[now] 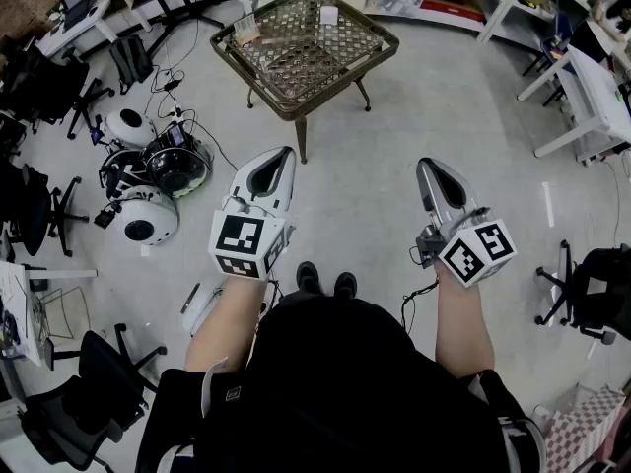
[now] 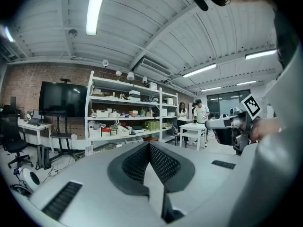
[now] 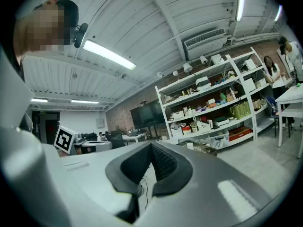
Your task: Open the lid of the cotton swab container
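Approach | my left gripper and right gripper were pressed together, empty | container not identifiable, probably on wicker table well ahead of both tips | I needed to step closer, then part the jaws.

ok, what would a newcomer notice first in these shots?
The left tool and right tool, white, both shut and empty, are held out side by side at the head view's centre. Ahead of them stands a low wicker table. White round machines and cables clutter the floor at left.
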